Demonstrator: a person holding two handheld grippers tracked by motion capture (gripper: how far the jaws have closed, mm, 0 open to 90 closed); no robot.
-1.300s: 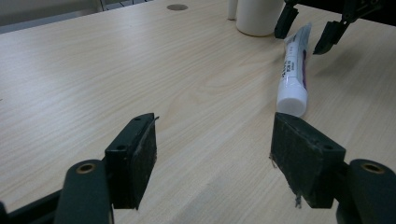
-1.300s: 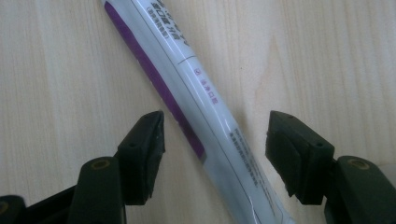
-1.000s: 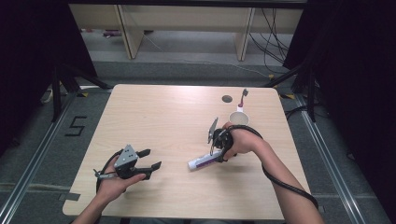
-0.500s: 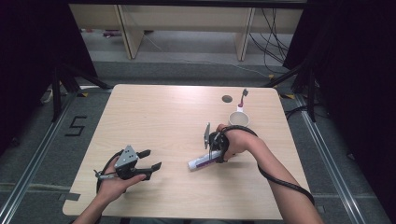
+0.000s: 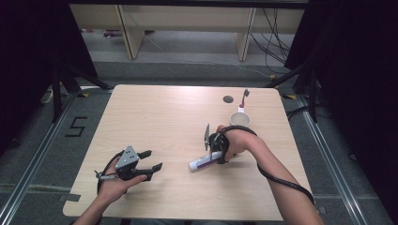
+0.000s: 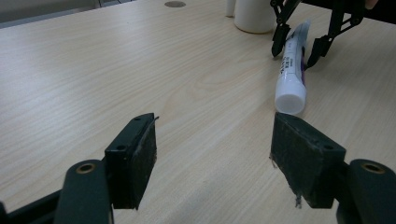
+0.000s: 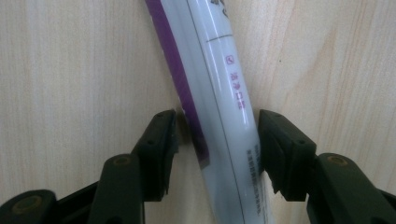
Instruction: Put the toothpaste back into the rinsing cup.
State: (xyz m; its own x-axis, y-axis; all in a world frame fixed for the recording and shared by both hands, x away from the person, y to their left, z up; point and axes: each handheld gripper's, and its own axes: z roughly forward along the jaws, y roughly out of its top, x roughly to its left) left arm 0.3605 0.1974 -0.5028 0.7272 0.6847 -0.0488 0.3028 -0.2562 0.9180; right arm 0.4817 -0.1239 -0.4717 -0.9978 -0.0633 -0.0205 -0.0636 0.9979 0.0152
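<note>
The toothpaste tube lay flat on the table, near its right front part, cap toward the person's left, just in front of a white cup holding a toothbrush. It was white with a purple stripe down one side, small printed text and a white round cap. The right gripper pointed straight down over it so the jaws straddled its body; they had just been closing, with the tube between them and narrow gaps apparently remaining, so no grasp yet. The left gripper rested low near the front left, well apart from the tube, its jaws spread wide and empty, seemingly waiting.
</note>
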